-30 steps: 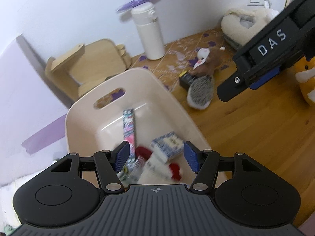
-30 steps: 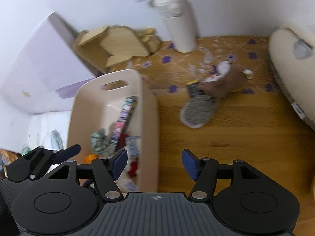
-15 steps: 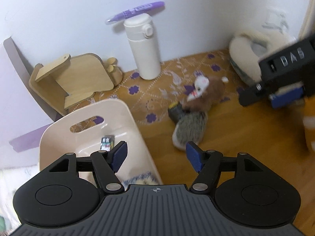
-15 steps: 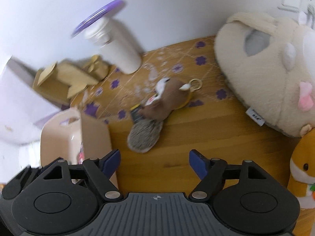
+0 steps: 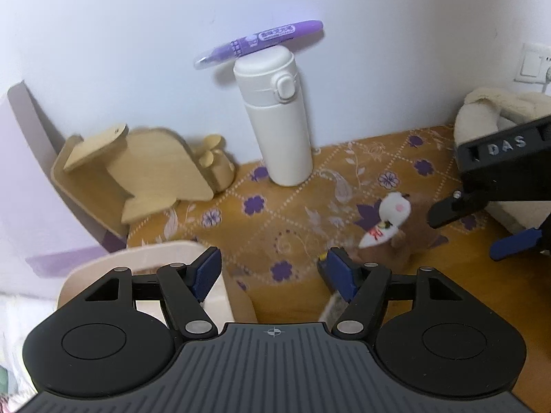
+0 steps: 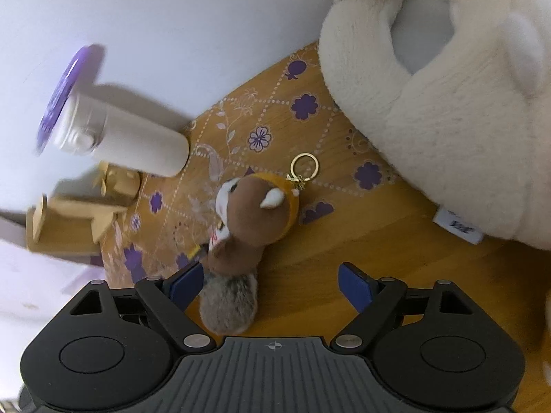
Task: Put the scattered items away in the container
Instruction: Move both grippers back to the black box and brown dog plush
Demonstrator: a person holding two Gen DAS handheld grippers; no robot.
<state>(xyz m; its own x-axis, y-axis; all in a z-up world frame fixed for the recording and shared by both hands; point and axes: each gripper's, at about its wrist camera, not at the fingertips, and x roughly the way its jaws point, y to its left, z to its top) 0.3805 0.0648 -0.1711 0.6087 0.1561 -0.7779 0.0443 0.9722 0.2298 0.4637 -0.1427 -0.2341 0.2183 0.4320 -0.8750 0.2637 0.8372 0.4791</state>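
Note:
A brown plush keychain toy (image 6: 251, 220) with a gold ring lies on the wooden floor, beside a grey furry toy (image 6: 229, 304) and a small dark item. My right gripper (image 6: 270, 284) is open and empty, just above them; the grey toy lies by its left finger. In the left wrist view the plush (image 5: 396, 227) lies at right, with the right gripper (image 5: 496, 227) over it. My left gripper (image 5: 273, 270) is open and empty. The cream container's rim (image 5: 144, 258) shows under its left finger; its contents are hidden.
A white bottle (image 5: 279, 120) with a purple pen (image 5: 258, 43) on top stands against the wall. A wooden stand (image 5: 137, 179) is left of it. A big cream plush slipper (image 6: 447, 103) fills the right side. A patterned mat (image 5: 310, 213) covers the floor.
Both grippers have left the container and swung right toward the plush toys. The right gripper has come much closer to the brown plush. Both stay open.

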